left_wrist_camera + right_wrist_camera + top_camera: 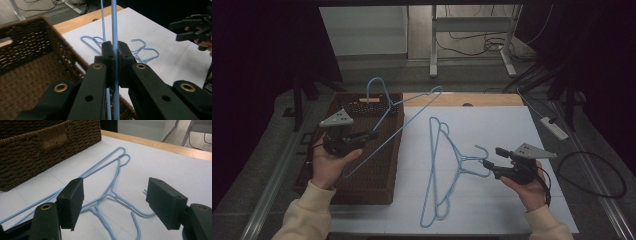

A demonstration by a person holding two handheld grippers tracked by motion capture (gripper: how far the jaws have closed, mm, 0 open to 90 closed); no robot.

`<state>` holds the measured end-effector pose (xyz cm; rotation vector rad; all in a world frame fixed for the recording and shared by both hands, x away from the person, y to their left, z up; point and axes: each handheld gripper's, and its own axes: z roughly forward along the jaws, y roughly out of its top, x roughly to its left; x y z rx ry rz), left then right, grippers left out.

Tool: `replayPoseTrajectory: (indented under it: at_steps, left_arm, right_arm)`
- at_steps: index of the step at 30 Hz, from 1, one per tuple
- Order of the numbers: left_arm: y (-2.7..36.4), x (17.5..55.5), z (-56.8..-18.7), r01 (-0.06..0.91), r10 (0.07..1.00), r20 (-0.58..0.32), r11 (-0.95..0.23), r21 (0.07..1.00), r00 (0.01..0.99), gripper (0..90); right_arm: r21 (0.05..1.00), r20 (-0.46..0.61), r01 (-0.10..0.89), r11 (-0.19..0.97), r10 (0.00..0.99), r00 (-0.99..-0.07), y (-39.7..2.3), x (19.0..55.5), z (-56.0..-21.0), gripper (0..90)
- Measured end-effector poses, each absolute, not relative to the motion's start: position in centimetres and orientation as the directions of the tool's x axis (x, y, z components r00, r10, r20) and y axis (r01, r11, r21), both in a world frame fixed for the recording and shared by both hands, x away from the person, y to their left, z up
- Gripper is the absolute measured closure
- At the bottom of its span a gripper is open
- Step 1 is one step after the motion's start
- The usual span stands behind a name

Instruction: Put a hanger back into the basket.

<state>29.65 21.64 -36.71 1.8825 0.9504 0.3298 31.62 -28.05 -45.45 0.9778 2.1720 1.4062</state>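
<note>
My left gripper (pixel 373 134) hangs over the brown wicker basket (pixel 362 192), shut on a blue wire hanger (pixel 412 116). The hanger slants up from the basket toward the table's far edge. In the left gripper view the jaws pinch its thin wire (pixel 114 37). Two more blue hangers (pixel 459 161) lie overlapped on the white sheet (pixel 512 130). My right gripper (pixel 489 159) is low over the sheet beside their hooks, open, with nothing between its pads. In the right gripper view the hangers' necks and a hook (pixel 112 192) lie just beyond the spread jaws of that gripper (pixel 117 200).
The basket (pixel 37 152) takes up the table's left side, and its inside (pixel 25 75) holds nothing I can see. A wooden table edge (pixel 482 99) runs along the far side. A power strip (pixel 554 127) and cables lie on the floor to the right.
</note>
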Motion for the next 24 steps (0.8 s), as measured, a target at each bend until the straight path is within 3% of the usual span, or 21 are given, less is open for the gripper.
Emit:
replayPoseTrajectory:
  at_steps: [24]
  left_arm:
    - [29.0,29.4,-39.1,0.521,0.817,-0.125,-0.235,0.821,0.564,86.9]
  right_arm:
    - [0.886,0.059,0.373,0.277,0.73,-0.681,-28.2,32.0,-46.4,30.8]
